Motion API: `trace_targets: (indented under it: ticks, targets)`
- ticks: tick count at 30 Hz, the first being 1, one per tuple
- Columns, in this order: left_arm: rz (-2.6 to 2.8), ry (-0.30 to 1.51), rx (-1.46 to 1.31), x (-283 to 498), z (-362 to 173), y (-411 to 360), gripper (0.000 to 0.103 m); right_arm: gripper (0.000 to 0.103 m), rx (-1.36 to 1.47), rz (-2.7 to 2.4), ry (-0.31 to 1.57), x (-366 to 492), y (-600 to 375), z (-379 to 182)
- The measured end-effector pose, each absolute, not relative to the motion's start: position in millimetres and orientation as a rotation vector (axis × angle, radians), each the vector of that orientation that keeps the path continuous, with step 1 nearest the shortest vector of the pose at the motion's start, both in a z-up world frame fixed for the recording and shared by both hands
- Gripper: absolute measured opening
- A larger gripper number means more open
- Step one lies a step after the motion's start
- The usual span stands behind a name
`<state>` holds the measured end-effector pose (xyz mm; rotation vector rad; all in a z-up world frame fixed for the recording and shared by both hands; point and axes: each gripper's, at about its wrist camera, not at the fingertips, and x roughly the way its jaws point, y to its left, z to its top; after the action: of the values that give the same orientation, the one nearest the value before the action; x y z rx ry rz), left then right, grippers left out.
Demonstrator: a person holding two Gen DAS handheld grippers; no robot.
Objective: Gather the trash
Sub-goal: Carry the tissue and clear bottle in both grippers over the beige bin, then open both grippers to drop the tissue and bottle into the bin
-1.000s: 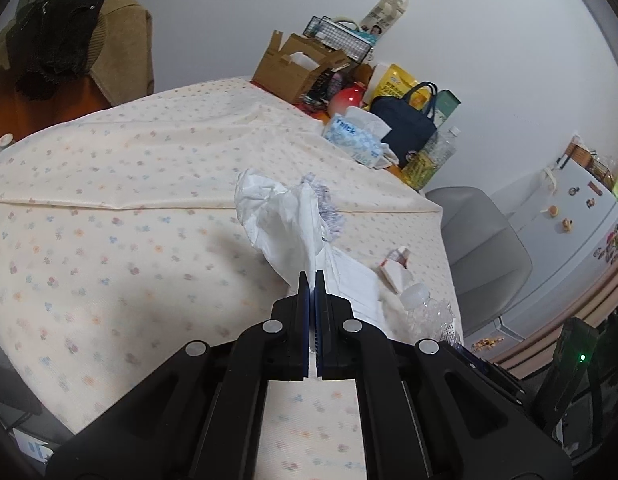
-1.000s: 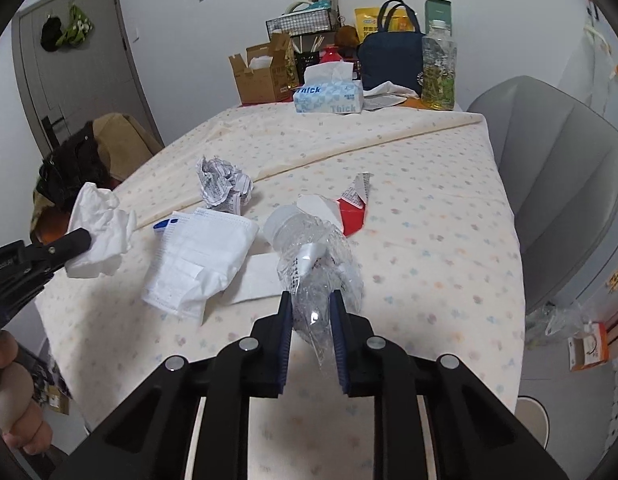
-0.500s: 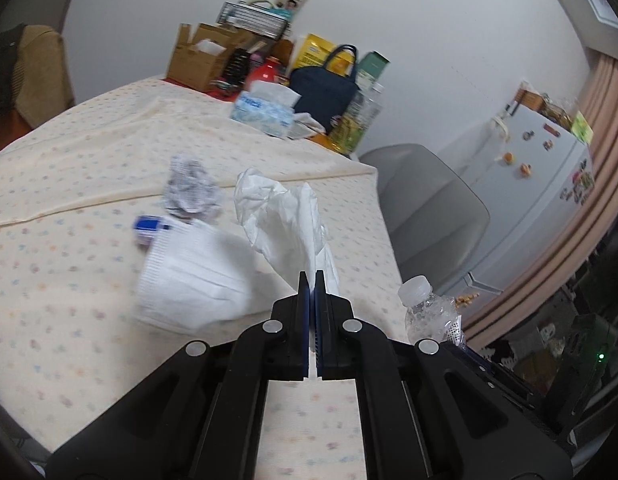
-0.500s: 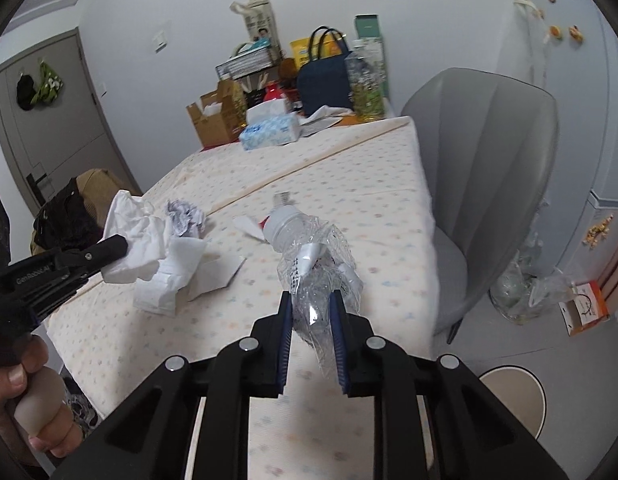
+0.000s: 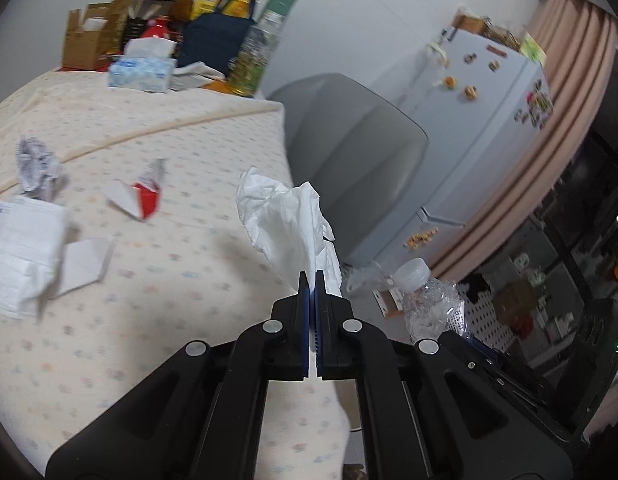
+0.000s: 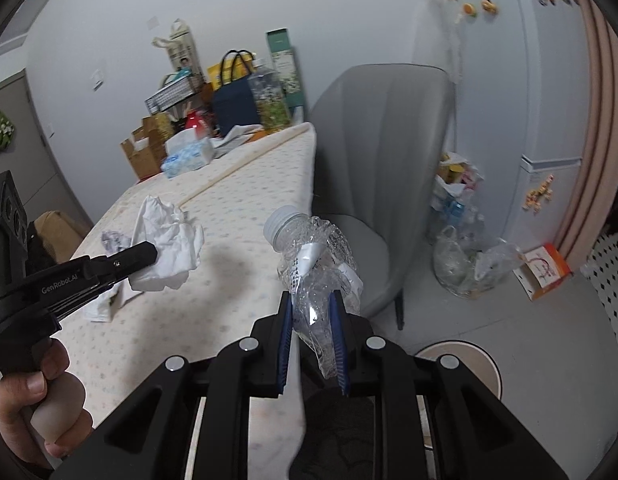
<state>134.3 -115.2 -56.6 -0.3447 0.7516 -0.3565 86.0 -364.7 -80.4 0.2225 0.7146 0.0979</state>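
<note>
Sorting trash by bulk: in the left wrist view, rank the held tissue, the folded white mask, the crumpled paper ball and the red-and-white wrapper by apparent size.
1. tissue, though nearest the camera
2. white mask
3. red-and-white wrapper and crumpled paper ball: too alike to rank

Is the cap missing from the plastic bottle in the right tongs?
No, the crushed plastic bottle in the right tongs has its white cap on.

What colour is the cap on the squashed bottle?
White, on the crushed clear bottle; the right wrist view shows it best.
</note>
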Motion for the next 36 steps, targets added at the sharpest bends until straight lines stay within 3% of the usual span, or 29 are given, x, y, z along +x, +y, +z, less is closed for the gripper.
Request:
trace_targets:
  ticks: [10,20,21,22,23,24,36]
  targets:
    - [-0.480,0.865,-0.255,150.4,-86.5,-203.1,0.003,0.019,0.288,-0.032,0.778,79.2,-435.3,-120.8]
    - [-0.514,0.972,-0.178,156.3,-123.5,-254.2,0.003,0.020,0.402,-0.132,0.883,81.8,-495.2,-196.2]
    - [-0.516,0.981,-0.174,156.2,-126.4,-258.0,0.003,0.022,0.417,-0.142,0.894,83.3,-500.0,-204.4]
    - [-0.518,0.990,-0.169,156.4,-129.3,-261.7,0.003,0.032,0.428,-0.155,0.902,84.0,-503.8,-210.1]
    - [-0.521,0.999,-0.160,155.8,-132.0,-267.0,0.003,0.044,0.446,-0.166,0.912,84.3,-509.0,-217.0]
    - [-0.524,1.005,-0.153,156.0,-133.7,-271.1,0.003,0.064,0.457,-0.176,0.906,82.2,-513.3,-220.2]
    - [-0.610,1.091,-0.059,151.8,-158.9,-335.9,0.003,0.064,0.514,-0.315,0.846,40.4,-582.7,-211.2]
